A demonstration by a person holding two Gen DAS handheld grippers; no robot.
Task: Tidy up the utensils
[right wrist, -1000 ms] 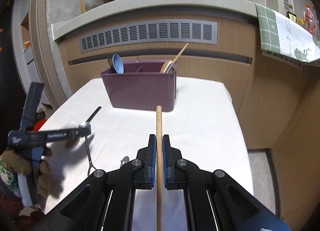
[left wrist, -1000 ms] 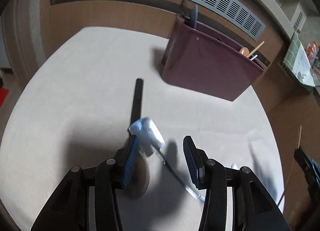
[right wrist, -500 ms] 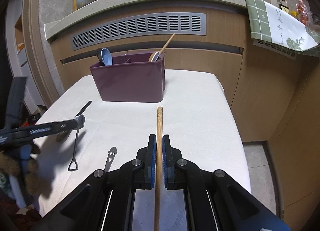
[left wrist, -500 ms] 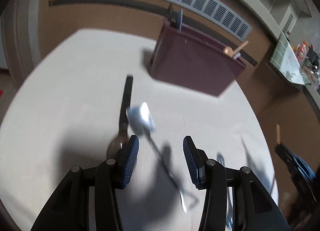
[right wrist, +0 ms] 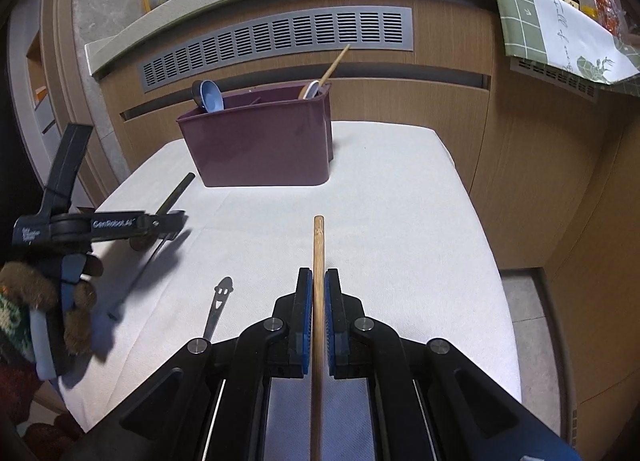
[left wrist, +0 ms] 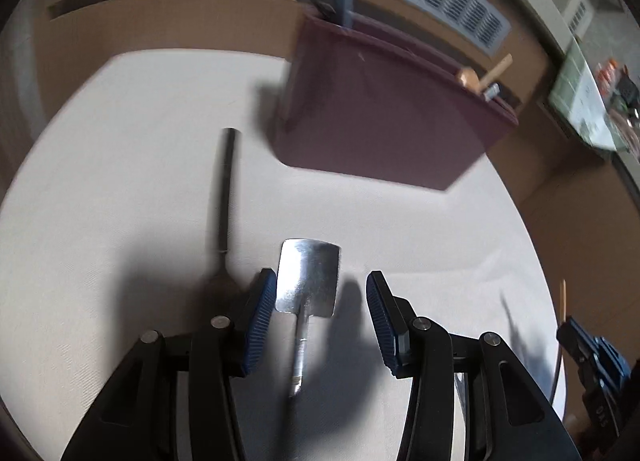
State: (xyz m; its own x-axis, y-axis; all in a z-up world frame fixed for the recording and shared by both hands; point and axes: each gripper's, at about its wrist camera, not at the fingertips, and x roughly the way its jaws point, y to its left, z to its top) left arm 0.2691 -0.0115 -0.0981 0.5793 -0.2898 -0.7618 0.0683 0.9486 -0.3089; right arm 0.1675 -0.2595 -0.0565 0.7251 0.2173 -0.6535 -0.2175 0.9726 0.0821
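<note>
My left gripper (left wrist: 322,315) is wide open over the blurry little metal shovel spoon (left wrist: 308,279), my right gripper (right wrist: 318,303) holds a chopstick (right wrist: 318,261) tight, and I might knock the spoon away.

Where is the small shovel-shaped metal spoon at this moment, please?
In the left wrist view, the shovel-shaped spoon lies on the white tablecloth between the left gripper's open jaws, right of the black-handled spoon.
</note>
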